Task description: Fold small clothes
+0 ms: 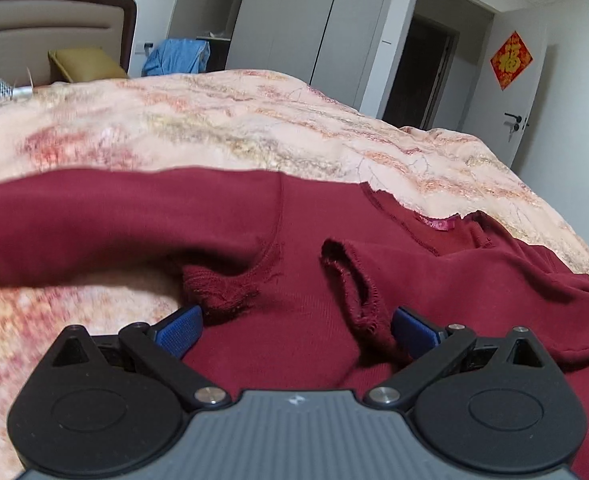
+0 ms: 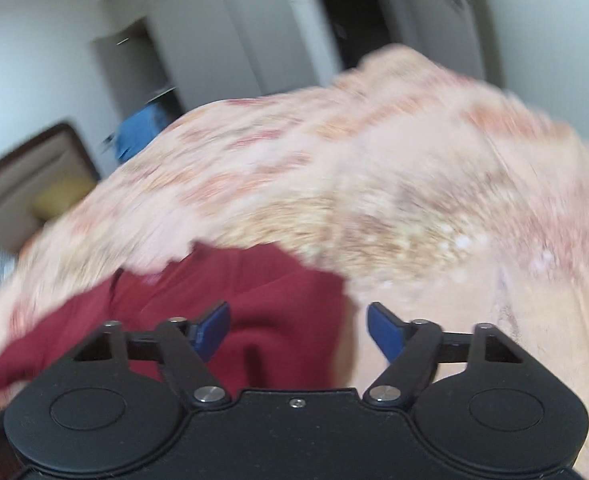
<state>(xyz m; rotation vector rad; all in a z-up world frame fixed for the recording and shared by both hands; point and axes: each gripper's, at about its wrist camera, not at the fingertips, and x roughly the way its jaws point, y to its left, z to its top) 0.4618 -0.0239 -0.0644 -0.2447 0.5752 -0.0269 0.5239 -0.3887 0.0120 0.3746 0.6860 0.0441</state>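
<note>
A dark red long-sleeved top (image 1: 302, 256) lies on the bed, its collar with a pink label (image 1: 438, 224) at the far side. One sleeve (image 1: 114, 220) stretches off to the left, and a frayed cuff (image 1: 350, 280) is laid over the body. My left gripper (image 1: 294, 314) hovers just over the top's body, open, its blue pads (image 1: 178, 332) wide apart and clamping nothing. The right wrist view is blurred. There my right gripper (image 2: 298, 308) is open above the top's edge (image 2: 262, 300), with cloth below the gap and none pinched.
The floral peach quilt (image 1: 234, 128) covers the bed. A padded headboard (image 1: 34, 28), a yellow pillow (image 1: 86, 64) and a blue cloth (image 1: 178, 56) are at the far left. Grey wardrobes (image 1: 294, 20) and a door with a red decoration (image 1: 510, 60) stand behind.
</note>
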